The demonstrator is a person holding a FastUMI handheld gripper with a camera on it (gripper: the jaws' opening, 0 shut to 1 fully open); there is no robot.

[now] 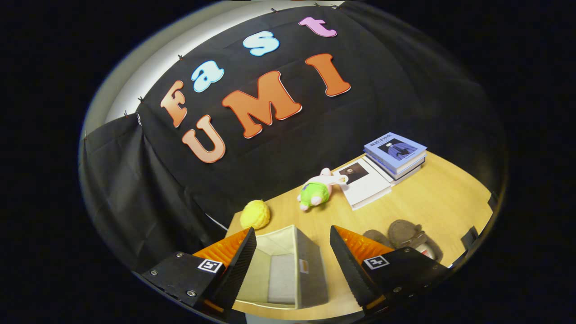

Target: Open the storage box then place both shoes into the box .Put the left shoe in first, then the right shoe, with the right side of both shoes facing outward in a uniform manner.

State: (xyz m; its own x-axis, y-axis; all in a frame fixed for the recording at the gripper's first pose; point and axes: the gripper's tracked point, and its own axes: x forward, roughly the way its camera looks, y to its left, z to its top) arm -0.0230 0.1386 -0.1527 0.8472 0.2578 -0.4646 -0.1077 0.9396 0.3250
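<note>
**Grey fabric box stands open beneath spread tongs**

Grey cloth forms the walls of the storage box (288, 265), a square, soft-sided container with a paler lining. It sits on the wooden table (432, 198) directly under the gap between the two fingers, its top open. A small label patch shows on its right outer wall. Inside, only the pale floor and lining can be seen; nothing lies in it, though its near edge is cut off at the bottom of the view.

The tongs (292, 236) are spread wide and hold nothing; both fingers hang above the box, one over each side of it, clear of its walls.

Two brown shoes (402, 236) lie on the table just right of the right finger. That finger hides their near part, so which is left and which is right cannot be made out.

Beyond the box, a yellow knitted ball (255, 214) rests near the table's far left edge by the black cloth wall. A green and pink plush toy (316, 191) lies farther back, touching a white book (365, 182). A stack of blue-covered books (396, 155) sits just behind, overlapping that white book.
</note>
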